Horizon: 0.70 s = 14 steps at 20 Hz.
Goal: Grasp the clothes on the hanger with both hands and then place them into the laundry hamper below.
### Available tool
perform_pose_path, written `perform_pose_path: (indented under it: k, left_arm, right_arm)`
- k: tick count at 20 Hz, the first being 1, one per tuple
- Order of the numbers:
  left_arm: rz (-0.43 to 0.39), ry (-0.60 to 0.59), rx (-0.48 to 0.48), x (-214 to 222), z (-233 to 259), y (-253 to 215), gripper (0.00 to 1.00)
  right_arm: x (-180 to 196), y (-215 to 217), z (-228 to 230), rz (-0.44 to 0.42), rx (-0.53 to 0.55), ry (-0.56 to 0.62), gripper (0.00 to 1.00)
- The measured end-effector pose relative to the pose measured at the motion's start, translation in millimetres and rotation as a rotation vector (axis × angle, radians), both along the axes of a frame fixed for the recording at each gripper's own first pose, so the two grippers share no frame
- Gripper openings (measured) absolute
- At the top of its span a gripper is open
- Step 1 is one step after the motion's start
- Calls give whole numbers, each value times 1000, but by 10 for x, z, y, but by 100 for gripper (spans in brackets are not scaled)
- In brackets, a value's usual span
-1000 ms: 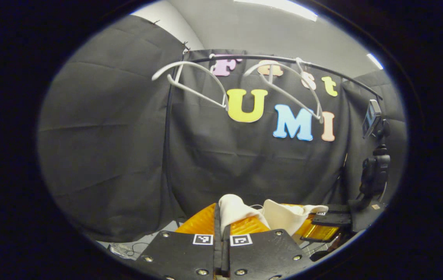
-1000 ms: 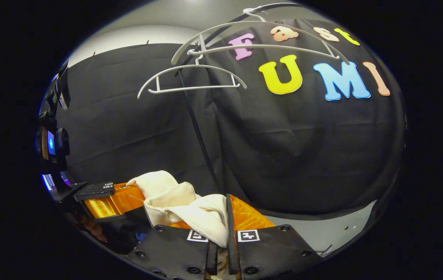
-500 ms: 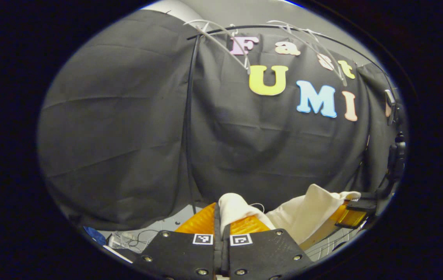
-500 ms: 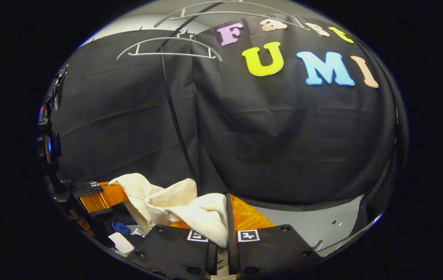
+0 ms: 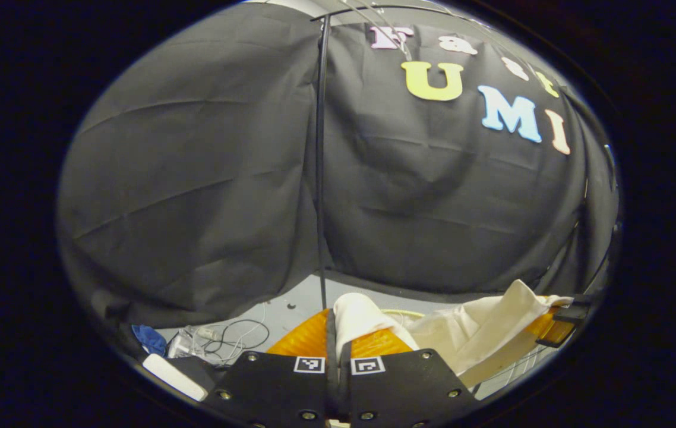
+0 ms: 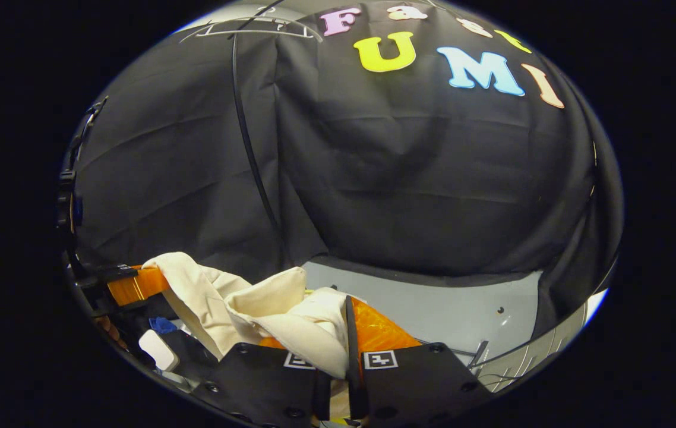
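The left gripper (image 5: pixel 338 356), with black plates and ribbed translucent orange fingers (image 5: pixel 305 339), is pinched closed on one end of the cream, soft woven cloth garment (image 5: pixel 359 318), which bulges up between the finger tips. From there the garment stretches in loose folds to the right gripper (image 5: pixel 555 330), seen near the right edge of the left gripper view. In the right gripper view, the right gripper (image 6: pixel 347 356) is likewise clamped on a crumpled cream fold (image 6: pixel 308 324), and the cloth runs leftward to the left gripper (image 6: pixel 127 285) near the left edge. The garment hangs in the air between the two grippers, above the smooth grey floor (image 6: pixel 433 312), which lies open ahead up to the foot of the black cloth wall (image 6: pixel 421 196). A thin black upright pole (image 5: pixel 319 166) stands in front of that wall. On the floor near the lower left edge of the left gripper view lie tangled dark cables (image 5: pixel 228 336), a blue scrap (image 5: pixel 149 339) and a white rounded block (image 5: pixel 174 377). Pale thin hangers (image 6: pixel 255 27) show at the top edge of the right gripper view.
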State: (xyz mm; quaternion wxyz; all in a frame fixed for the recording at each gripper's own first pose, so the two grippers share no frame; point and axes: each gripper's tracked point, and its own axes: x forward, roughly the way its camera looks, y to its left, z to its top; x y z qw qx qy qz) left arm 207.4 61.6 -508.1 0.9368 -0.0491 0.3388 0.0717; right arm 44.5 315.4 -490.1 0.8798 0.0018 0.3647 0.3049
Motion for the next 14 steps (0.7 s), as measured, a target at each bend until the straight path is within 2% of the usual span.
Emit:
perform_pose_path:
  k: [6, 8, 9, 11, 13, 14]
  left_arm:
    - [-16, 102, 46, -196, -498, 59, 1]
    - [-15, 119, 29, -251, -573, 26, 1]
    - [-17, 126, 14, -263, -606, 20, 8]
    - [-11, 145, 18, -366, -567, 59, 43]
    - [-17, 173, 45, -490, -507, 122, 77]
    - [-20, 188, 57, -529, -455, 131, 83]
  right_arm:
    - [-156, -8, -448, 7, -98, 63, 19]
    - [-223, 10, -458, 22, -125, 83, 28]
    - [-228, 10, -420, 28, -139, 83, 35]
    - [-242, -18, -351, 33, -150, 90, 55]
    - [-278, -56, -214, 31, -152, 104, 89]
    - [-276, -45, -172, 32, -152, 105, 92]
